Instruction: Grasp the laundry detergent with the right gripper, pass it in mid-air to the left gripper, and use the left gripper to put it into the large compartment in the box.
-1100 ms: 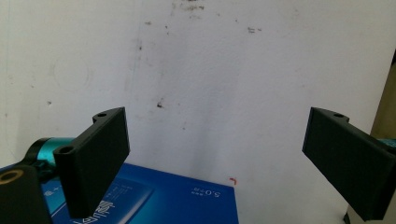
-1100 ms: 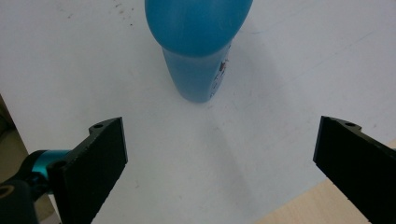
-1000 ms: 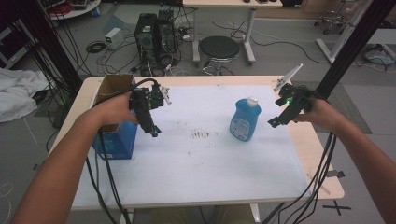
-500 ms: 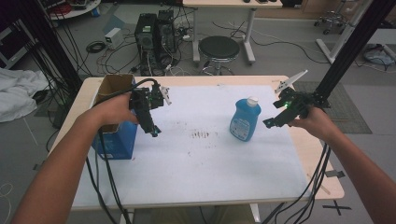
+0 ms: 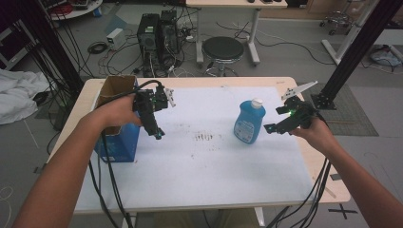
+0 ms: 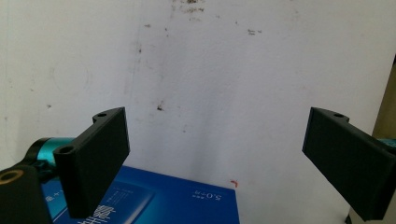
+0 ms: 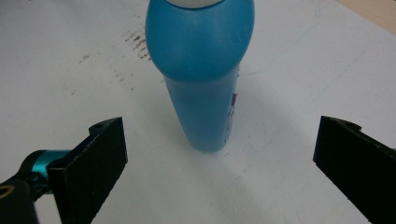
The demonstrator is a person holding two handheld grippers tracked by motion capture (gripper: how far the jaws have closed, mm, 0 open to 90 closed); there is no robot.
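A bottle [image 5: 249, 124] stands upright on the bench [image 5: 214, 171], right of centre. An open box [image 5: 115, 124] sits at the bench's left edge, well apart from it.

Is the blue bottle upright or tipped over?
Upright: the blue bottle stands on its base on the white table cover, white cap on top.
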